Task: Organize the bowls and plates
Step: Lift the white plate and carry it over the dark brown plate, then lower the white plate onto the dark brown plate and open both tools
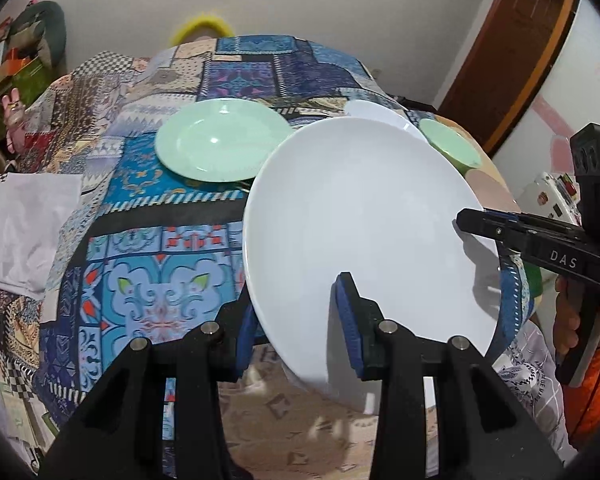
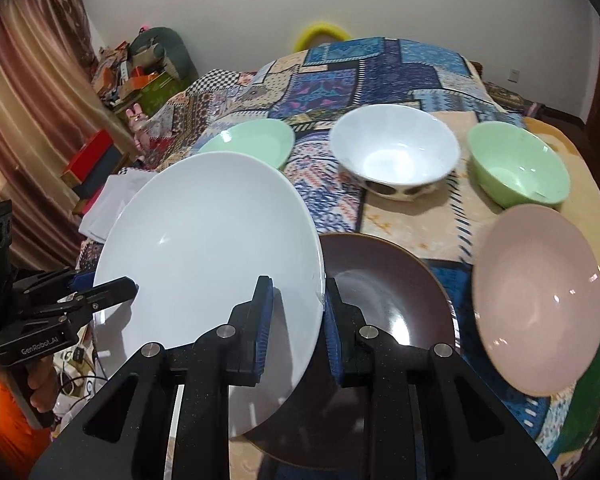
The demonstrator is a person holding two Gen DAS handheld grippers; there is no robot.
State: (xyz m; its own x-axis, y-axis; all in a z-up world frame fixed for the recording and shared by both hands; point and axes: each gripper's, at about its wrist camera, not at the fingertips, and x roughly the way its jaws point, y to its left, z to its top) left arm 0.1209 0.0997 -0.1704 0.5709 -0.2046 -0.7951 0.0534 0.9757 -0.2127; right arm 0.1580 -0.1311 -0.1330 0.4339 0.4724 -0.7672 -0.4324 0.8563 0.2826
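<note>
Both grippers hold one large white plate (image 1: pixel 360 216), lifted and tilted above the table. My left gripper (image 1: pixel 300 320) is shut on its near rim. My right gripper (image 2: pixel 296 316) is shut on its right rim; the plate also shows in the right wrist view (image 2: pixel 208 240). The right gripper shows in the left wrist view (image 1: pixel 480 228), and the left one in the right wrist view (image 2: pixel 100 292). A brown plate (image 2: pixel 384 296) lies under the white plate's right edge. A green plate (image 1: pixel 220 144) lies farther back.
A white bowl with dark spots (image 2: pixel 396 152), a green bowl (image 2: pixel 516 164) and a pink plate (image 2: pixel 536 300) stand on the patterned tablecloth (image 1: pixel 152 264). A white cloth (image 1: pixel 24 224) lies at the left edge. Clutter and a curtain (image 2: pixel 32 112) fill the left side of the room.
</note>
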